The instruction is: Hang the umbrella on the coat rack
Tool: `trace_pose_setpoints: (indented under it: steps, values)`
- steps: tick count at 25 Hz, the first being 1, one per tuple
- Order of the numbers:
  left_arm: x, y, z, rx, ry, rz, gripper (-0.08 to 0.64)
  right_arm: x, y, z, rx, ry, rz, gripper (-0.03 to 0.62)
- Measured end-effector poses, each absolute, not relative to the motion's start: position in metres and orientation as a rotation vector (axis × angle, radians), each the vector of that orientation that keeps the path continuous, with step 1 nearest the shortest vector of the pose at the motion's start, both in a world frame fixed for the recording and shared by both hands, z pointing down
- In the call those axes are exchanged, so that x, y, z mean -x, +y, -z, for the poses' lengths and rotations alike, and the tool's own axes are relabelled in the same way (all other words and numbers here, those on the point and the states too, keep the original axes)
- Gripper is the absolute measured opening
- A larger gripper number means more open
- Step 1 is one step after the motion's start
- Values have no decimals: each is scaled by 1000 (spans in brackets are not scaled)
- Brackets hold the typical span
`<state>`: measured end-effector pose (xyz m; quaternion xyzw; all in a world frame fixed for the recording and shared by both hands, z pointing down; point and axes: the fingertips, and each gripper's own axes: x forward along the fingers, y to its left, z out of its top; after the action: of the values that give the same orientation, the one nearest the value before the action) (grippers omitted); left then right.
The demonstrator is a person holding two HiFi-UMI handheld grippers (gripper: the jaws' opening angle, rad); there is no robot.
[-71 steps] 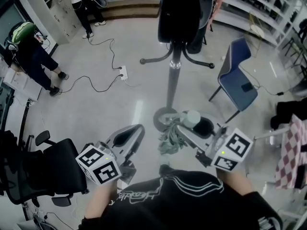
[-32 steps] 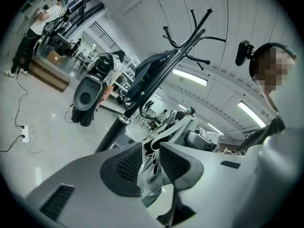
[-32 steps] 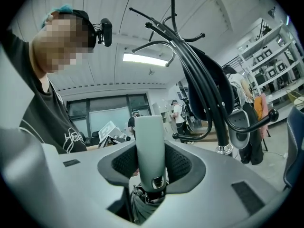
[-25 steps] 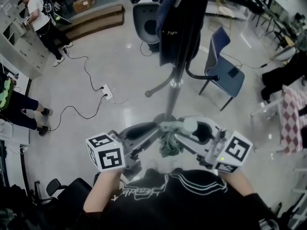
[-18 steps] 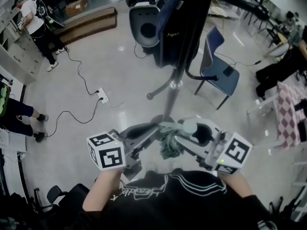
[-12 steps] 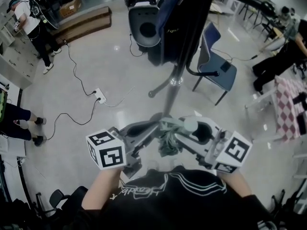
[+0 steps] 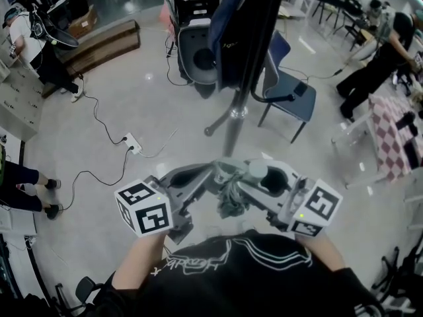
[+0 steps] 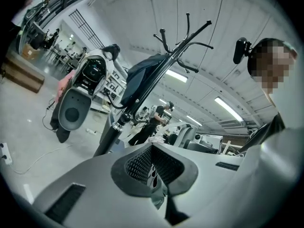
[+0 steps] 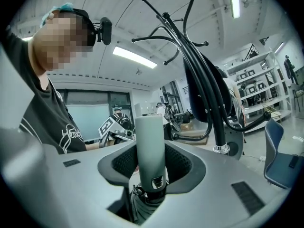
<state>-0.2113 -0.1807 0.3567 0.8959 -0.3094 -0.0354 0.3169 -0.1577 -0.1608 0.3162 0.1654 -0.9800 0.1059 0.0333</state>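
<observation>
A folded grey-green umbrella (image 7: 230,200) hangs between my two grippers, close to my chest. Its pale cylindrical handle (image 9: 150,146) stands upright between the pads of my right gripper (image 9: 151,167), which is shut on it; the head view shows the same grip (image 7: 255,177). My left gripper (image 7: 215,172) reaches in from the left with its tips at the umbrella's top. Its jaws (image 8: 153,167) look closed on a thin strap of the umbrella. The coat rack (image 7: 234,121) stands just ahead, its hooks (image 9: 164,18) high up, with a dark jacket (image 7: 231,32) on it.
A blue chair (image 7: 291,91) stands right of the rack's pole, and a grey shell seat (image 7: 197,51) stands behind it. A power strip (image 7: 131,142) and cables lie on the floor to the left. People stand at far left (image 7: 33,32) and far right (image 7: 377,51). A checkered cloth (image 7: 396,137) is at right.
The left gripper has come in from the lower left to the umbrella's top. Over the last second both grippers barely moved, while the head view tilted up toward the rack.
</observation>
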Motion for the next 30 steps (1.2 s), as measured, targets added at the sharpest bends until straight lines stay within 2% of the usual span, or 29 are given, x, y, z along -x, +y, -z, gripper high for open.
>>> trace_pose_setpoints:
  steps: [30]
  values:
    - [278,-226,-341,-2434,-992,40,-3,211,-207,-324,-613,-2966,-339,161]
